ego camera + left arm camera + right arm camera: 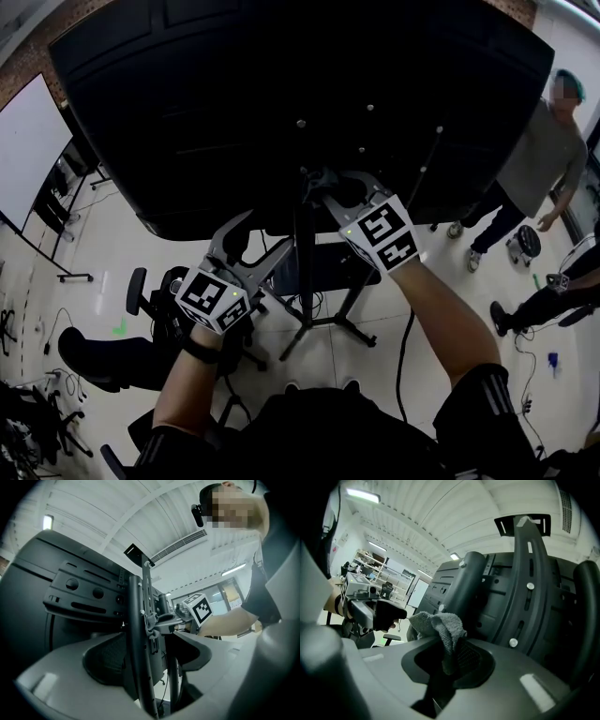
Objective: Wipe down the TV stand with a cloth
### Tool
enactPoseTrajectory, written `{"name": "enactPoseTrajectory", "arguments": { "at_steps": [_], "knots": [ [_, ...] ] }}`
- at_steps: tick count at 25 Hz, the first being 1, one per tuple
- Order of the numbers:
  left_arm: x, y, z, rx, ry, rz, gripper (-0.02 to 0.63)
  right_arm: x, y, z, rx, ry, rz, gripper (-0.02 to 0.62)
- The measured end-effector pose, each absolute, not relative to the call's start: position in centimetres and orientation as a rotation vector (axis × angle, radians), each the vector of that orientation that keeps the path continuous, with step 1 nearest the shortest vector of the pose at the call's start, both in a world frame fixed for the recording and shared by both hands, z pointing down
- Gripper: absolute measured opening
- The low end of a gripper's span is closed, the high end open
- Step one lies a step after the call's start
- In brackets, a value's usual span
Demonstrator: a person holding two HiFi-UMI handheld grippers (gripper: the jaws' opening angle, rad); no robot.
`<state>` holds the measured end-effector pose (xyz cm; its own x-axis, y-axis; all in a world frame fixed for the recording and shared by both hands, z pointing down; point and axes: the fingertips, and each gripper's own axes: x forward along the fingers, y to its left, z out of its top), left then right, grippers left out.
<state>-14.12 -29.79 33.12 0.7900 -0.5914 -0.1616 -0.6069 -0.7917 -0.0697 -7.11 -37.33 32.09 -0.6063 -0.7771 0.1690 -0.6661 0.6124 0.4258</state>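
Your right gripper (446,660) has its jaws pressed together on the grey cloth (440,626). A bunched fold pokes up past the tips, close against the mounting arms (528,588) at the top of the TV stand. Your left gripper (151,654) is spread wide and clamps nothing. The stand's pole (140,634) runs up through the gap, and I cannot tell whether either jaw touches it.

Only a small fold of cloth looks pinched. If you rub hard over the arms' edges and screw heads, they may drag it out, and then bare jaw tips would scrape the metal.

You are working high on the pole, so a sideways shove there levers the whole TV (234,94) over the stand's feet (330,323) and it could rock; closing your left gripper on the pole would steady it.

The cable (406,352) hanging beside the pole could snag your right arm, and a person (544,159) stands near the TV's right edge, so wipe gently
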Motion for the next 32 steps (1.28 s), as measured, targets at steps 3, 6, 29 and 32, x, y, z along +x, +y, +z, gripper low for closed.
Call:
{"name": "enactPoseTrajectory", "arguments": {
  "at_steps": [3,6,29,32],
  "knots": [
    [-14.2,-29.8,34.1,-2.879,0.965,0.191,0.333,-7.0,-37.2,33.8,1.158,-2.474,-0.433,0.061],
    [-14.3,-29.6,35.2,-2.897,0.971,0.178,0.333,-7.6,-36.7,35.3,1.136,-2.475,-0.41,0.061],
    [-13.1,-30.2,49.9,-3.057,1.023,-0.081,0.333,-8.0,-36.2,54.4,0.999,-2.393,-0.084,0.072],
    [-12.9,-30.6,53.0,-3.072,1.023,-0.139,0.333,-8.0,-36.1,57.7,0.967,-2.389,-0.039,0.074]
  ]
}}
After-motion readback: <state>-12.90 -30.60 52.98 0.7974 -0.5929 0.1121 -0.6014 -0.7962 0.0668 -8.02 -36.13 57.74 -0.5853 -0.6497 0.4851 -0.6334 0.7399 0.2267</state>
